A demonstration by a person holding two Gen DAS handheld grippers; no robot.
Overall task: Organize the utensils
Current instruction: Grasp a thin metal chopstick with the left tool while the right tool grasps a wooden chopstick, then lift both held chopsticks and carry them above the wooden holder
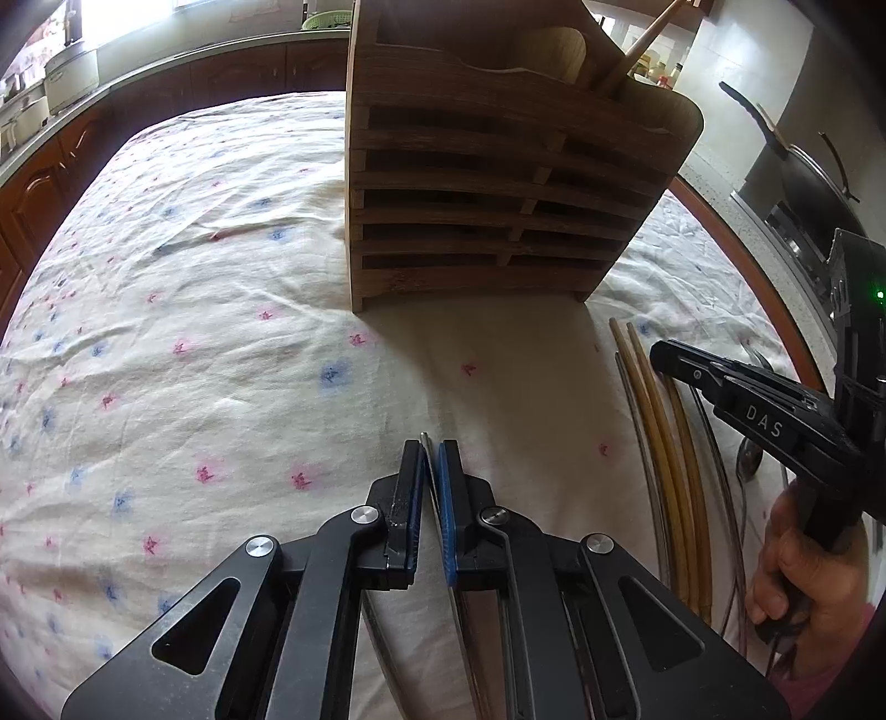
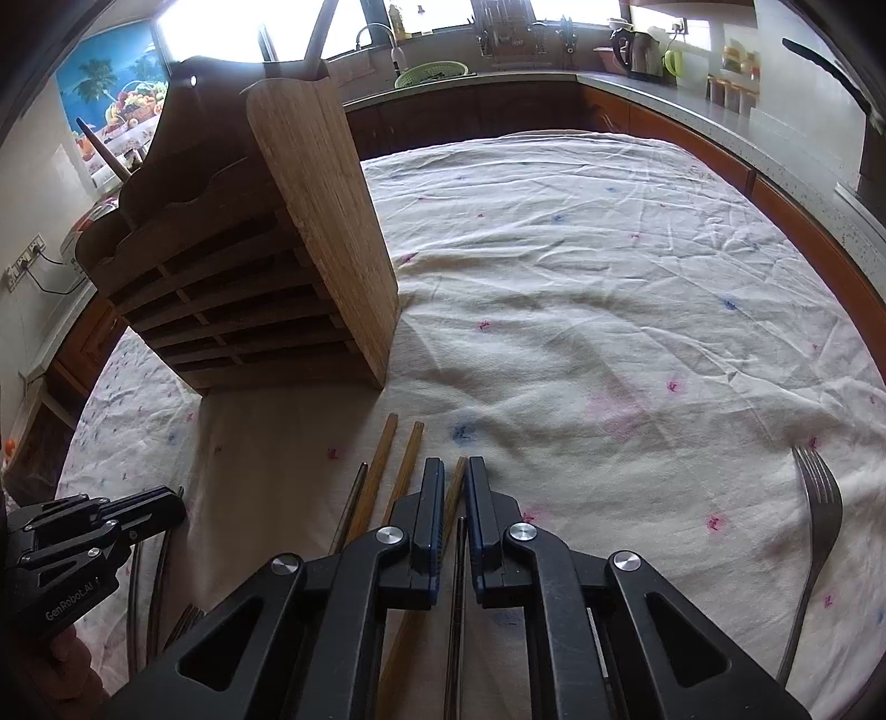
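A slatted wooden utensil holder (image 1: 498, 183) stands on the flowered tablecloth, with a wooden spoon and sticks in its top; it also shows in the right wrist view (image 2: 266, 266). My left gripper (image 1: 431, 448) is shut on a thin metal utensil (image 1: 424, 440) whose tip pokes out between the pads. My right gripper (image 2: 455, 471) is shut on a wooden chopstick (image 2: 457, 471), low over the cloth. More wooden chopsticks (image 2: 387, 459) and metal chopsticks (image 2: 354, 498) lie beside it. In the left wrist view the right gripper (image 1: 662, 354) sits over these chopsticks (image 1: 659, 421).
A metal fork (image 2: 819, 509) lies on the cloth (image 2: 609, 310) at the right. Kitchen counters with a kettle (image 2: 637, 50), a green basket (image 2: 432, 75) and a pan (image 1: 797, 166) ring the table.
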